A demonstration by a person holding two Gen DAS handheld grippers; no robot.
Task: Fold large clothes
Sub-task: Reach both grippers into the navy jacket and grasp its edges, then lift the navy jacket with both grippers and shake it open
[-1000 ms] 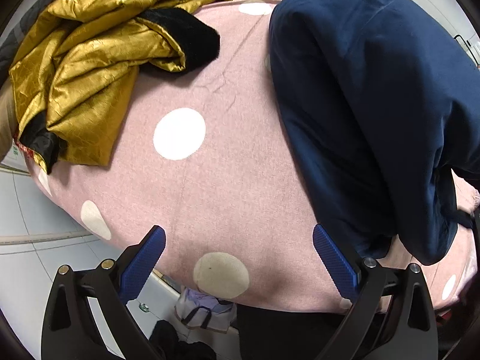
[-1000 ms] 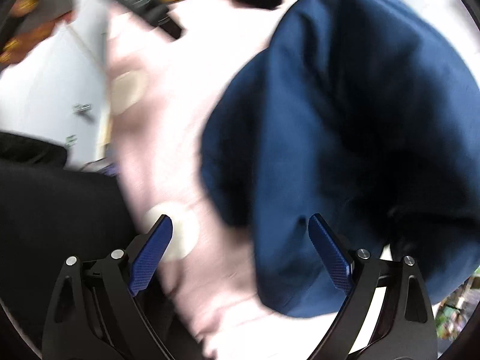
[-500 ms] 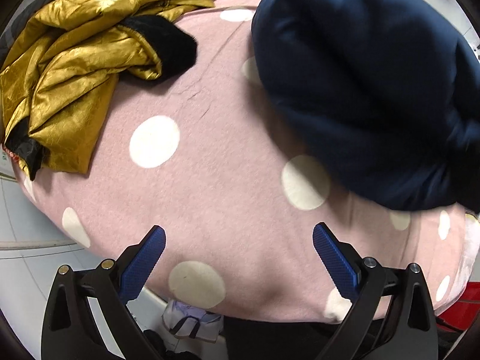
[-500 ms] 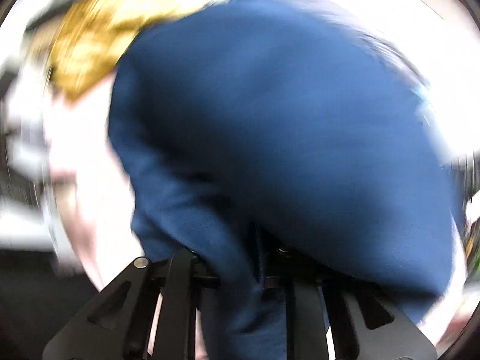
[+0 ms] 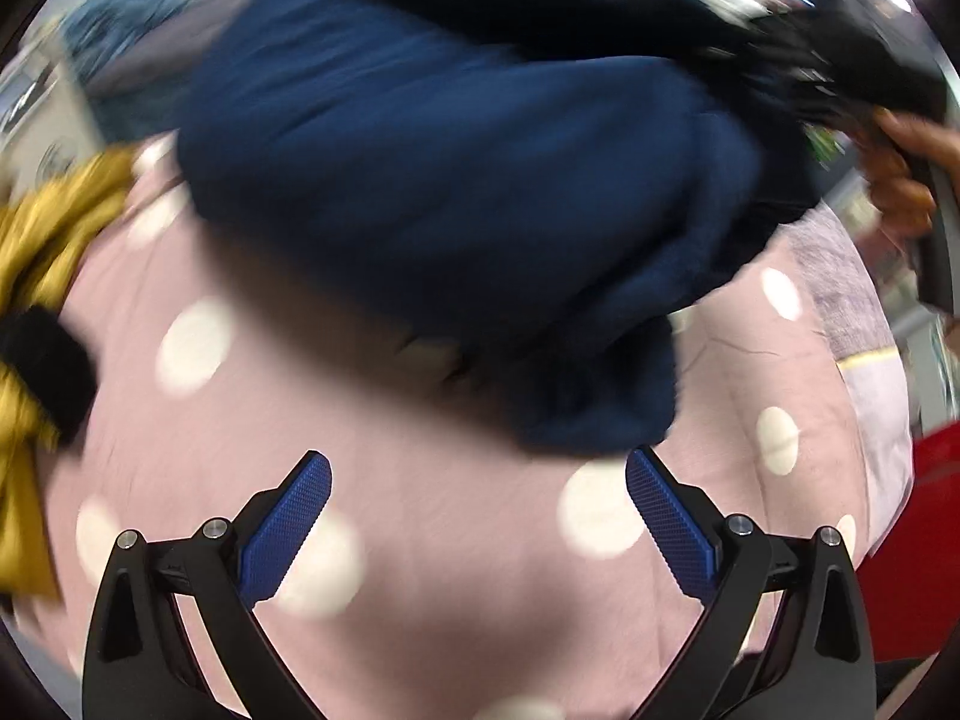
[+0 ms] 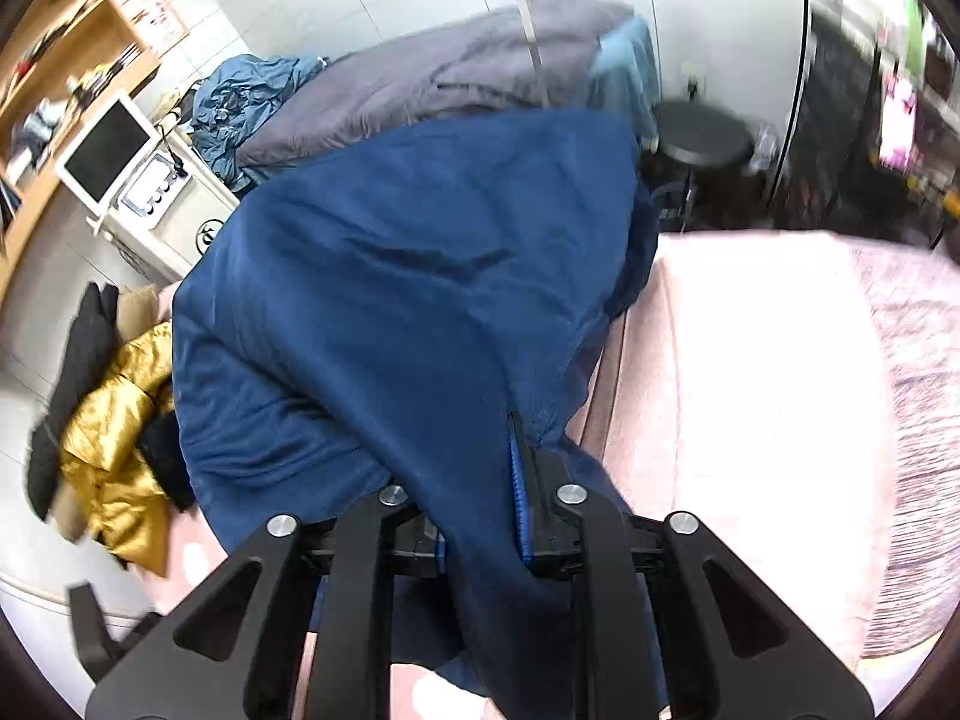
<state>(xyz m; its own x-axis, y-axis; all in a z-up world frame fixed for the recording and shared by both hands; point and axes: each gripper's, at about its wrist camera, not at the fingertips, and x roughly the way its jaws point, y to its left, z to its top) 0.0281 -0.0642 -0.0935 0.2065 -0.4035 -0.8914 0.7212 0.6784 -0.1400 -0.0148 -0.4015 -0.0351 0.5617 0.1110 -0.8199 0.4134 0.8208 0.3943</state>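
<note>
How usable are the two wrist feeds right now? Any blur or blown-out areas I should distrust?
Left wrist view: heavy motion blur smears the navy garment, the gold jacket and the polka-dot cover; only the open left gripper is sharp. Right wrist view: sharper at centre, where the right gripper is shut on the navy garment; edges smear and the pink cover looks overexposed at right.

One navy garment (image 6: 390, 300), one gold jacket (image 6: 114, 420), two claws (image 5: 477, 516) (image 6: 480, 498).

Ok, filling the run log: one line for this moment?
right gripper shut on navy garment | garment lifted | left gripper open, empty | gold jacket aside
</note>
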